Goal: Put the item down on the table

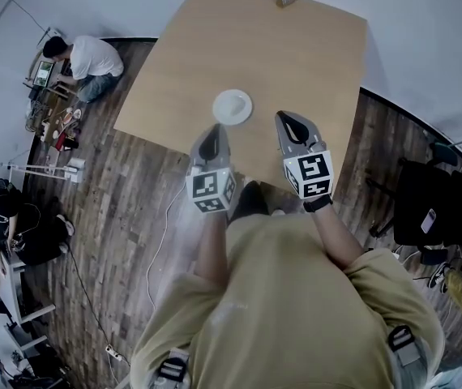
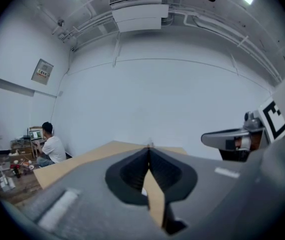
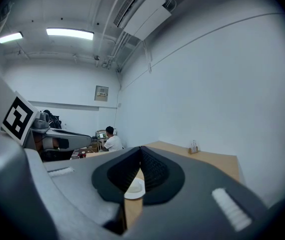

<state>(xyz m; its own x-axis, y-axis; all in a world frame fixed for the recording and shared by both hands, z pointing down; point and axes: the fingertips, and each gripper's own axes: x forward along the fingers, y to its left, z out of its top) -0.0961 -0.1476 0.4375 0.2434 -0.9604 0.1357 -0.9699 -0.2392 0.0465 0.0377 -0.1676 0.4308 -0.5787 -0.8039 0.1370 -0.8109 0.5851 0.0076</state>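
The small white plate (image 1: 232,107) lies on the wooden table (image 1: 296,47) near its front edge, touching neither tool. Left gripper (image 1: 212,136) and right gripper (image 1: 288,122) hover just beside it, jaws pressed together on nothing.

We see cool, even light from ceiling strip lights (image 3: 70,33), and the room looks rather dim. Shadows on the tabletop (image 1: 247,47) are faint and soft. Both gripper views bend strongly and go black at the corners; the left tongs (image 2: 149,149) and right tongs (image 3: 140,149) blur near the lens.
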